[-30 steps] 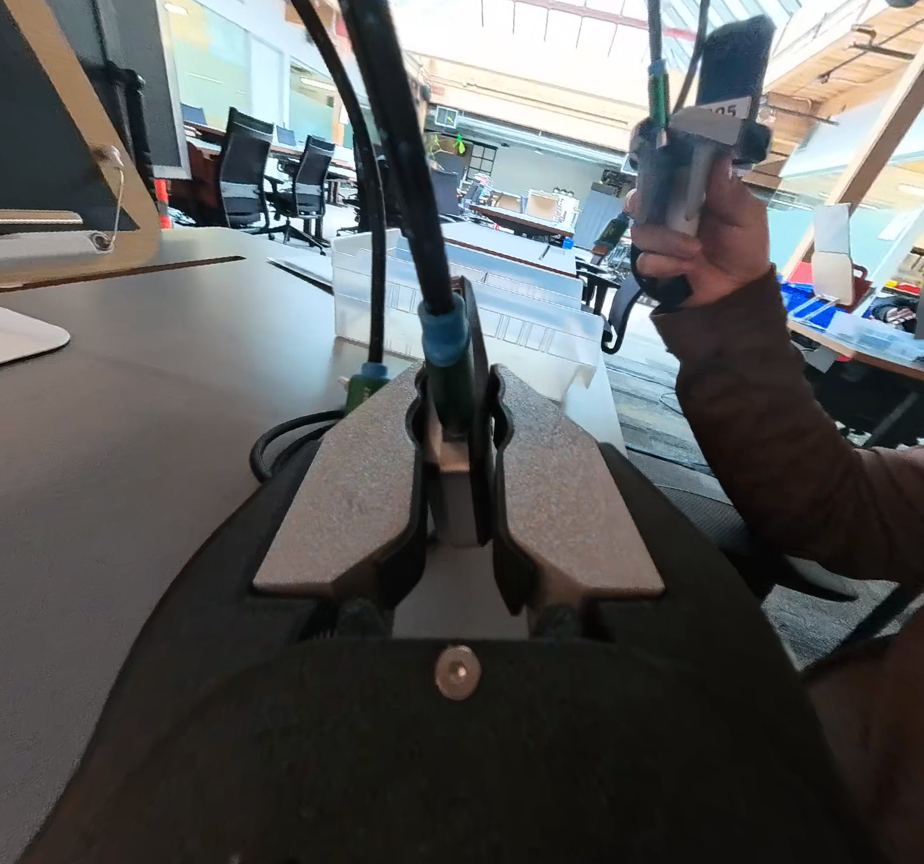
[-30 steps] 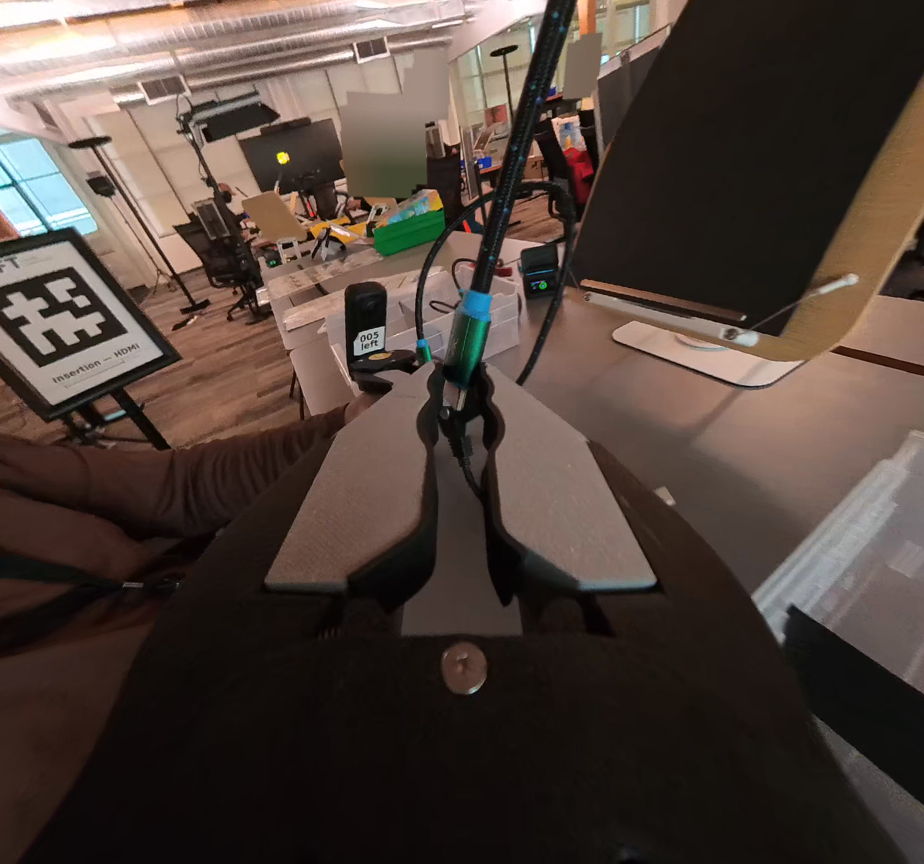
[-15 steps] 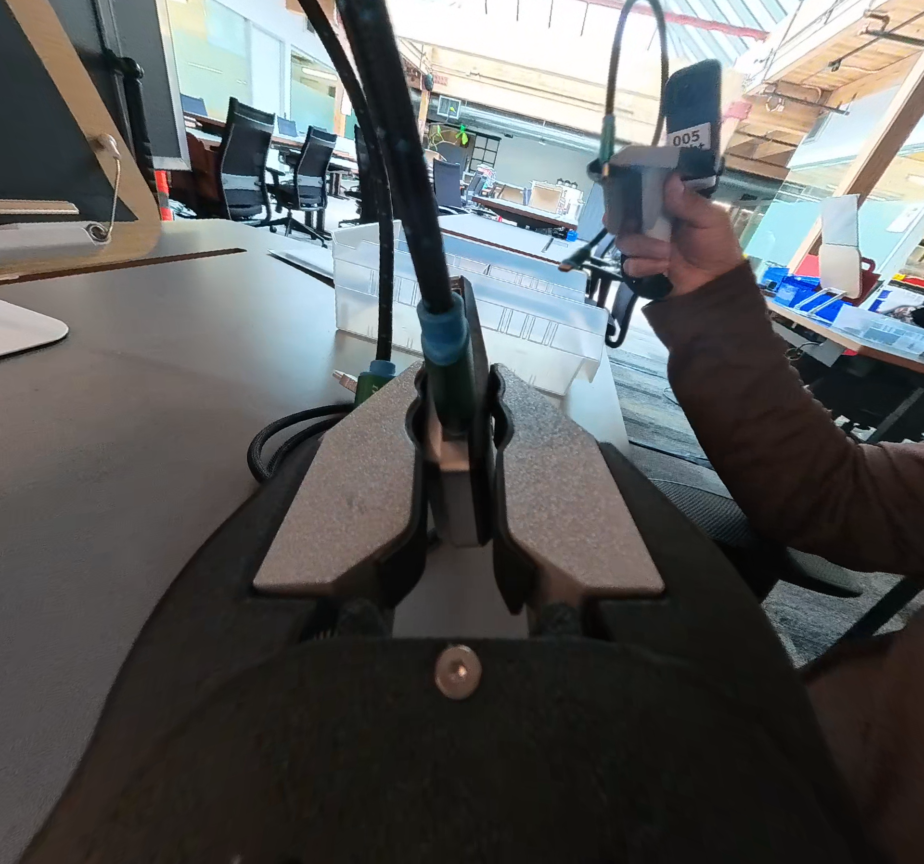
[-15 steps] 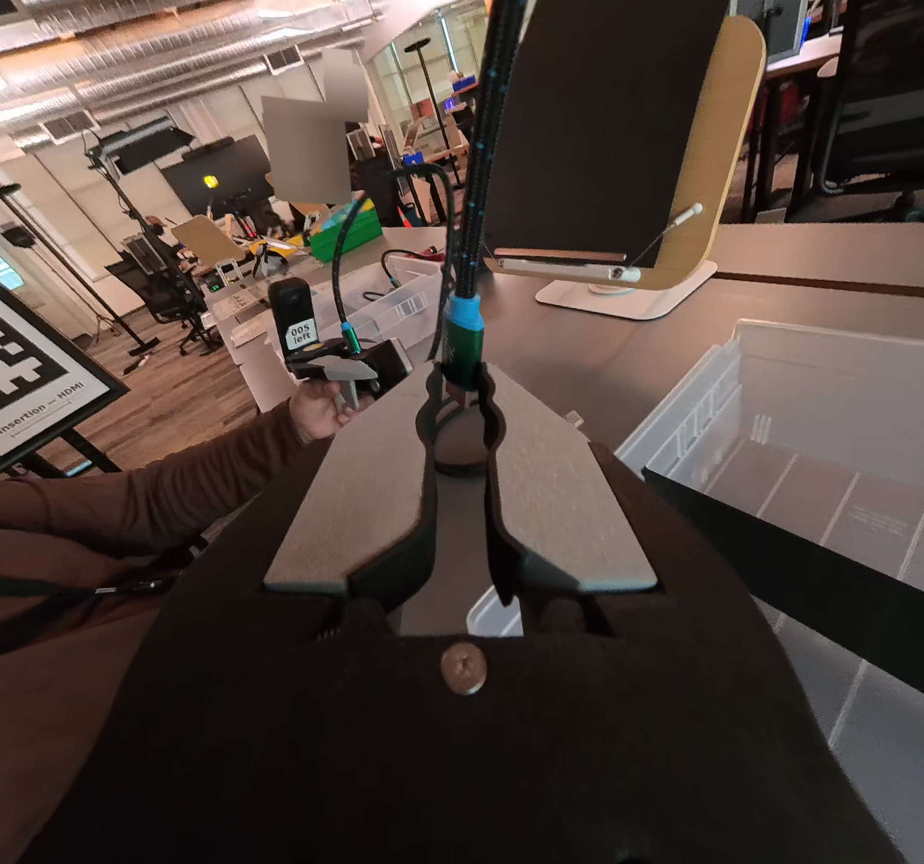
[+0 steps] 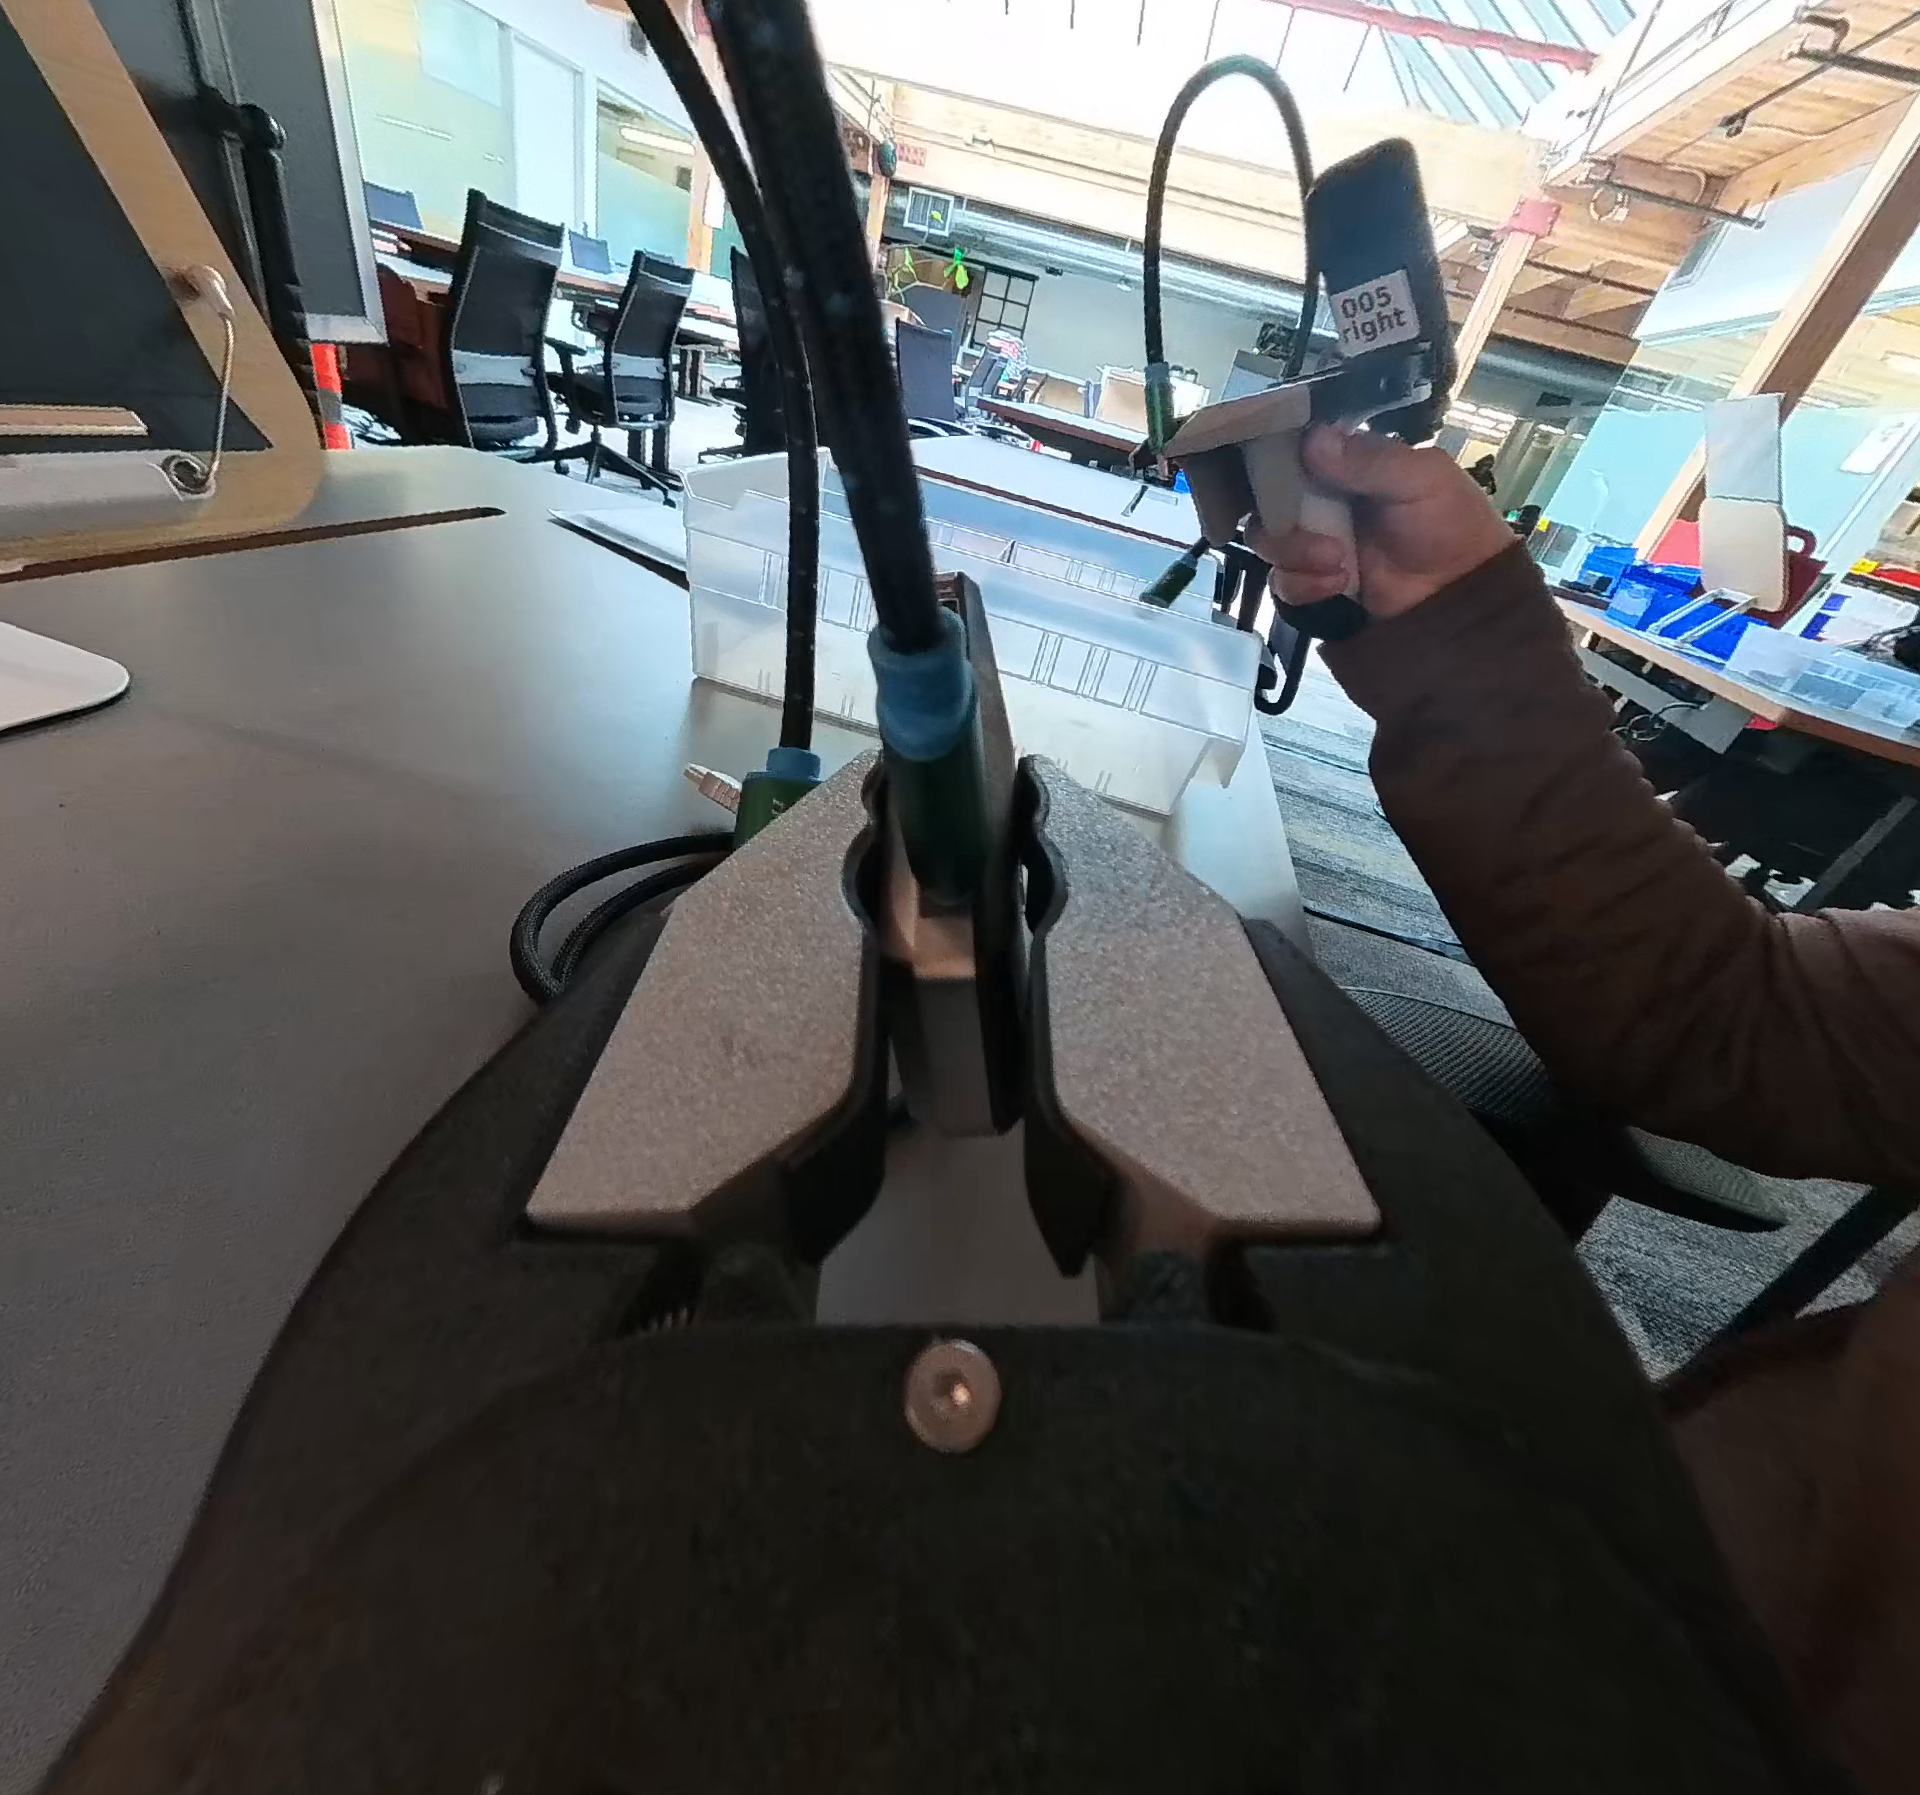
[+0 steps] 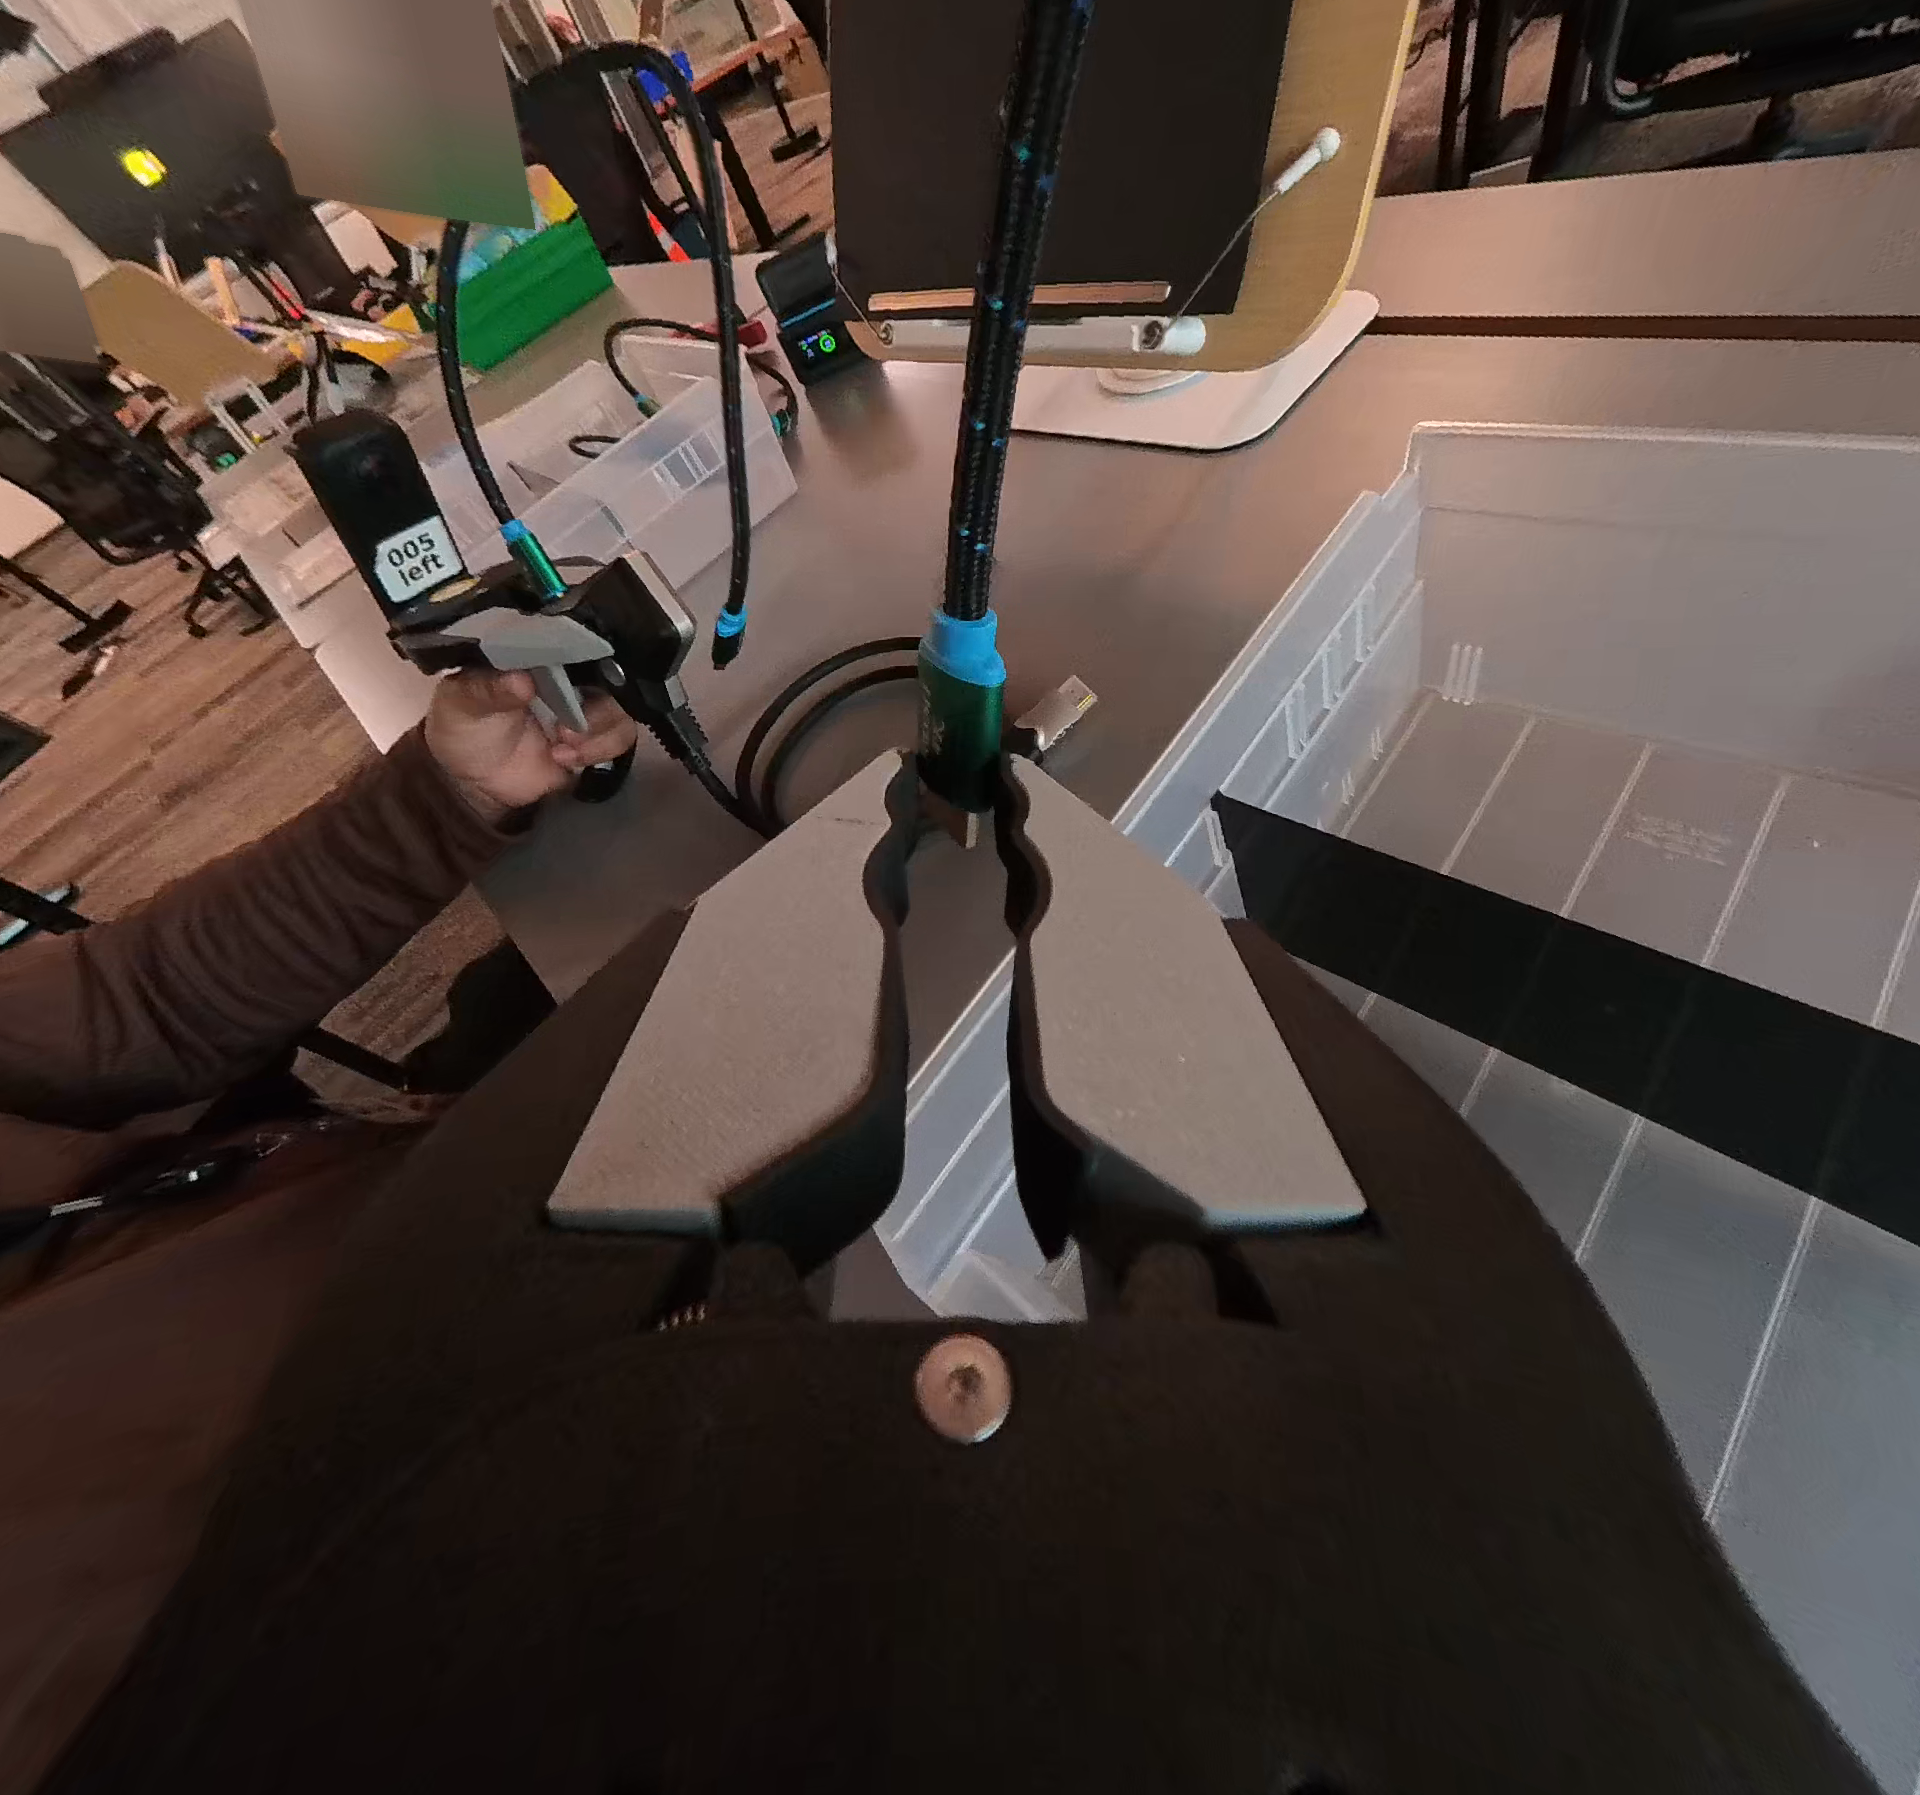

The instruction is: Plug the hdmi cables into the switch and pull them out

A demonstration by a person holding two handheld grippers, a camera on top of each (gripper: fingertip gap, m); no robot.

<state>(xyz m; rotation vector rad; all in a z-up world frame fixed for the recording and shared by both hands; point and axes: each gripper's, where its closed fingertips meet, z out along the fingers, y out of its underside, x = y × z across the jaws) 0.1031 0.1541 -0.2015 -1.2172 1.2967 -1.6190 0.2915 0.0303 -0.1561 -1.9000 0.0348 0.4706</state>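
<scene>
In the left wrist view, the switch [image 5: 951, 1007], a grey and black box, is clamped edge-on between the narrowed fingers of the left gripper [image 5: 951, 810], with a green HDMI plug [image 5: 935, 800] seated in its top. A second green plug [image 5: 774, 795] is seen just left of it, above a coiled black cable [image 5: 582, 904] on the dark table [image 5: 260, 810]. Farther right, a clear bin [image 5: 1039, 665] stands.

In the right wrist view, a green plug with a blue collar [image 6: 961, 706] is pinched at the fingertips of the right gripper [image 6: 956, 789]; its braided cable [image 6: 1003, 291] rises upward. The clear bin [image 6: 1558, 706] lies to the right.
</scene>
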